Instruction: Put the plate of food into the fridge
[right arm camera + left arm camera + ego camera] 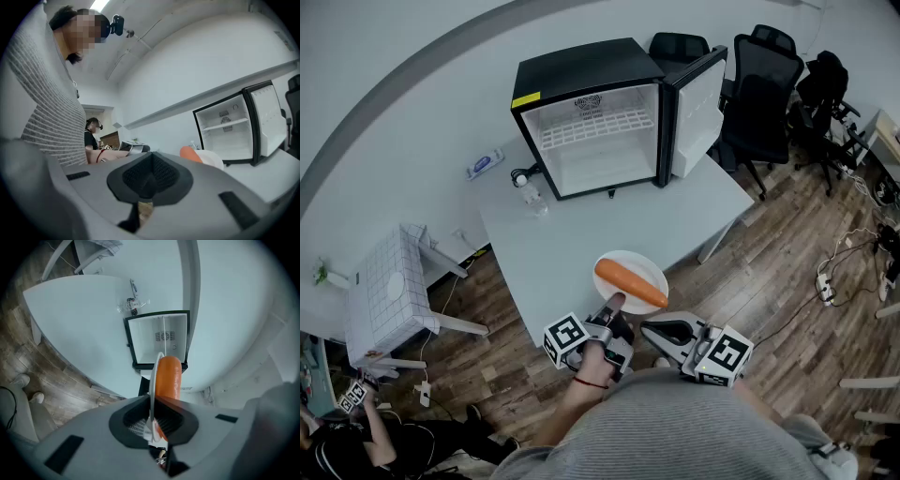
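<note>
Orange carrot (630, 283) on white plate (639, 262); fridge (581, 70) open

From my end the counter (609, 225) reads as a smooth, matt, pale surface, and the floor (769, 300) as grainy wood planks. The fridge (581, 70) has a black casing with a soft sheen, a white plastic-looking lining and a white wire shelf (595, 127). The plate (637, 262) looks smooth and white, and the carrot (630, 284) has sleek orange skin. The left claw (152, 401) and right claw (149, 176) are matt grey plastic with finely ribbed black pads (164, 172).
</note>
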Tool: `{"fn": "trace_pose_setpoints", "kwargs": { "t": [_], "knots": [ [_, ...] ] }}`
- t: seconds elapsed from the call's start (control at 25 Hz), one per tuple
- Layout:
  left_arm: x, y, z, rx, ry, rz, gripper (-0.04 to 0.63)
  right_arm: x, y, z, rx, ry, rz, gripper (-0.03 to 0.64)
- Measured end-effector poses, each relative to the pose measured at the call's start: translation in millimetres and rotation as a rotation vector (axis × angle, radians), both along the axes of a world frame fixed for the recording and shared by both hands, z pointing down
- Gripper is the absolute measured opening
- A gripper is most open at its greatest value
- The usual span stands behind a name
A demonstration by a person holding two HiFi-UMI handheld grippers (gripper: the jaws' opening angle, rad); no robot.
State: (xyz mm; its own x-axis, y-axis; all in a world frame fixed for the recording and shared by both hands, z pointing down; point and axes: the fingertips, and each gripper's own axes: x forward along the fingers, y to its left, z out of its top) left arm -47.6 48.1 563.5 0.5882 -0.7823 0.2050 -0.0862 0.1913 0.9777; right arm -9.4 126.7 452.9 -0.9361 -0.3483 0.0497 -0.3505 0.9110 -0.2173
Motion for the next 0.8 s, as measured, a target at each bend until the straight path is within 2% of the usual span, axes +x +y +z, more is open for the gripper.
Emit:
{"fn": "trace_pose_setpoints", "kwargs": {
  "t": [0.64,0.8],
  "knots": [
    [3.7,2.3,-1.4,0.005,0.001,0.007,0.029,3.4,1.6,1.3,-0.009,0.003,0.007,0.014],
    [4.9,2.7,-2.0,0.009,-0.001,0.006,0.029,8.9,-3.3,-2.4,-0.013,-0.054,0.042,0.014]
  ]
}}
